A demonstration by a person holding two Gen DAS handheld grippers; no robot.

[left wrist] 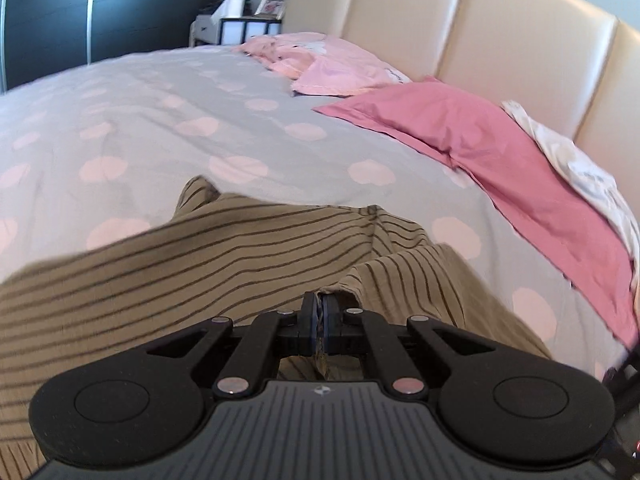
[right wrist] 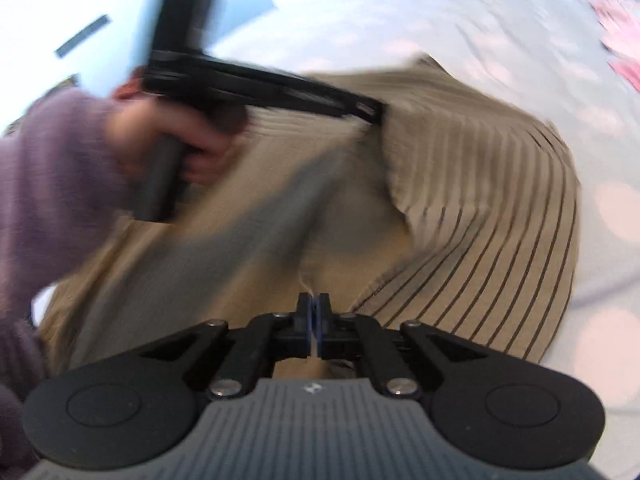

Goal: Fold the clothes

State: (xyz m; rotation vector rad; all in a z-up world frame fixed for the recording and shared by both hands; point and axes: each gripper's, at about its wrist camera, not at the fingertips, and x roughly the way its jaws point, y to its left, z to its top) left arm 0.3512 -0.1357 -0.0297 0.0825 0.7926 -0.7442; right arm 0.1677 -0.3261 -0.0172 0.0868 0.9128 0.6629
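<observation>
A tan garment with thin dark stripes point(left wrist: 224, 248) lies spread over the grey bedspread point(left wrist: 160, 120). My left gripper point(left wrist: 320, 308) is shut, pinching an edge of the fabric between its pads. In the right wrist view the same striped garment point(right wrist: 480, 200) bulges up in folds, and my right gripper point(right wrist: 314, 306) is shut on a pale hem of it. The left gripper point(right wrist: 372, 110) appears there too, blurred, held by a hand point(right wrist: 192, 140) in a purple sleeve, its tip clamped on the cloth at upper centre.
Two pink pillows point(left wrist: 344, 68), a darker pink pillow point(left wrist: 500, 152) and a white cloth point(left wrist: 580, 168) lie along the cream padded headboard point(left wrist: 500, 28). A dark wardrobe point(left wrist: 80, 16) and a bedside table point(left wrist: 236, 24) stand beyond the bed.
</observation>
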